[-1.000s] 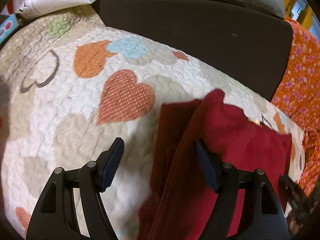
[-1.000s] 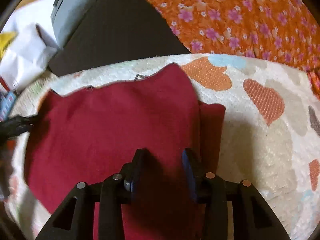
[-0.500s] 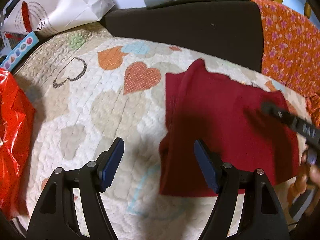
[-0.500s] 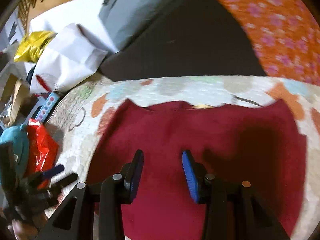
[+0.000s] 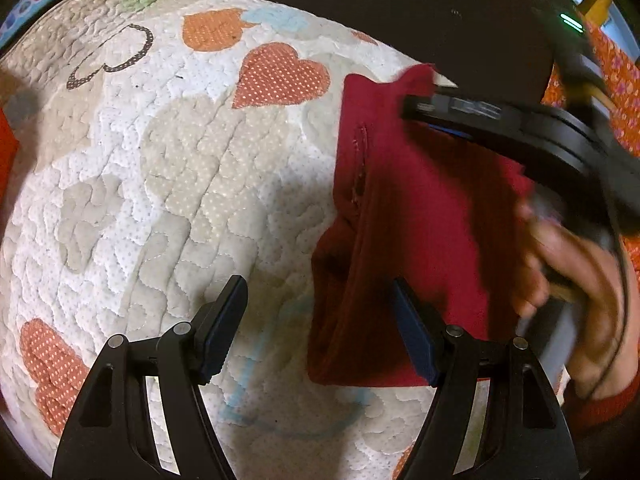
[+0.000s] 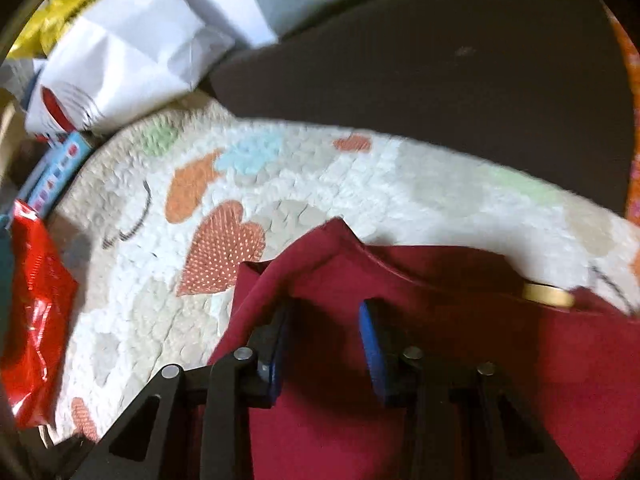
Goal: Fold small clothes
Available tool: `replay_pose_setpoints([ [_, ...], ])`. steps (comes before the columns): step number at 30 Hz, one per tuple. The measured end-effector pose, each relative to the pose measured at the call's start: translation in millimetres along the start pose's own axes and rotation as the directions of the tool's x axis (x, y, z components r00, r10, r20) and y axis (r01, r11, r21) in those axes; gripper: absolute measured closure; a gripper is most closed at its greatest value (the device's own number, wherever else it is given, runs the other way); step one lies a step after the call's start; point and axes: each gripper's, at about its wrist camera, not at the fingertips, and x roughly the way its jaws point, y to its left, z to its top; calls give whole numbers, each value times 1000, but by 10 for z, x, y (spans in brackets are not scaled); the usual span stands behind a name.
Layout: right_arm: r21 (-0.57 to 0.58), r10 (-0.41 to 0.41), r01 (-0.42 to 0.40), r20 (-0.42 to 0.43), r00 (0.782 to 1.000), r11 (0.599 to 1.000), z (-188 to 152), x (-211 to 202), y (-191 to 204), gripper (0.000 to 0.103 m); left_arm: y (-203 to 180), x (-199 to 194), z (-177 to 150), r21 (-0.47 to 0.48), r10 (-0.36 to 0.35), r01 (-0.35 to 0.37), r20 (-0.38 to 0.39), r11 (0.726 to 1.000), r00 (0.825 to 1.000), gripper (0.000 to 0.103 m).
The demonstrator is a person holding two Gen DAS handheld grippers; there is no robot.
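Left wrist view showed the red garment (image 5: 420, 208) lying half-folded on the quilt (image 5: 160, 160). Left gripper (image 5: 320, 328) stood wide, holding nothing. Right gripper (image 6: 324, 344), its fingers just narrowing over loose cloth, gripped nothing; closing early might bunch the fold.

I see my right hand-held gripper (image 5: 520, 128) motion-blurred, covering part of the red garment (image 5: 420, 220), whose lower edge is cut off.

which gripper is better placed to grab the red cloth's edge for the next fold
Probably the left. The left gripper is open and straddles the near left edge of the red garment. The right gripper, jaws just narrowing, hovers over the garment's middle, gripping nothing.
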Motion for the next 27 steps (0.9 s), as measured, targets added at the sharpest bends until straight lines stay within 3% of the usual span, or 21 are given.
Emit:
replay_pose_setpoints([
  [4,-45,-52,51,-14,999,998,71,225,106,70,20,77,9,-8,11,-11,-18,1000,1000,30],
  [10,43,49,-48,-11,999,998,-33,-47,-52,70,2,86,30,-11,25,-25,-1,1000,1000,30],
  [15,35,53,-53,7,999,998,-122,-224,-36,70,-26,109,19,6,41,-41,10,999,999,30],
  [27,133,94,-99,43,995,986,10,61,-56,65,41,71,27,-6,25,-25,-2,1000,1000,30],
])
